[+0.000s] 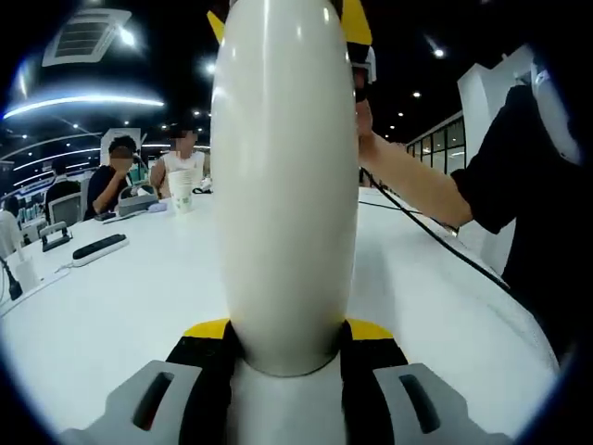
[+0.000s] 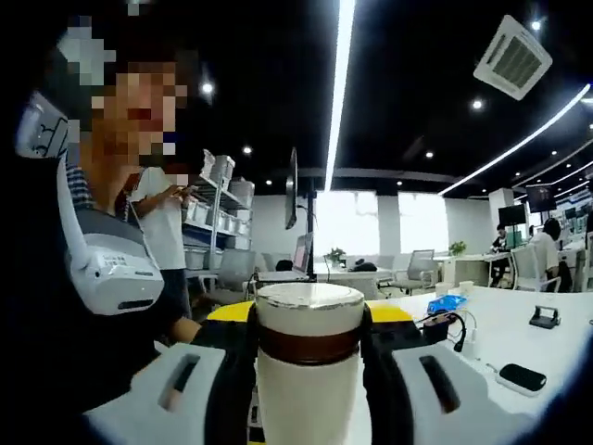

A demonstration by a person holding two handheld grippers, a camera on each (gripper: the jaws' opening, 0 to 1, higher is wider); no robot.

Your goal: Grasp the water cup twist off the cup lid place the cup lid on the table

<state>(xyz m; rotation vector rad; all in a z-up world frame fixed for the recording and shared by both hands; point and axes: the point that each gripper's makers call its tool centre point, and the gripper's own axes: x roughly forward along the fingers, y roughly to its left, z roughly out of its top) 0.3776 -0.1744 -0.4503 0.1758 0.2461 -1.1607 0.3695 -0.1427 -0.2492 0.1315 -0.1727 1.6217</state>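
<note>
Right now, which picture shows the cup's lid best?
The right gripper view: the lid sits in the middle, its shiny top and brown band clear between the jaws. The left gripper view shows the cup as a smooth white body, with no lid to tell.

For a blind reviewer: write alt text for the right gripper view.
The right gripper is closed around the top of a white water cup, its jaws flanking the brown band under the pale cup lid. Behind it stretches a white table with small devices, in a bright open office.
</note>
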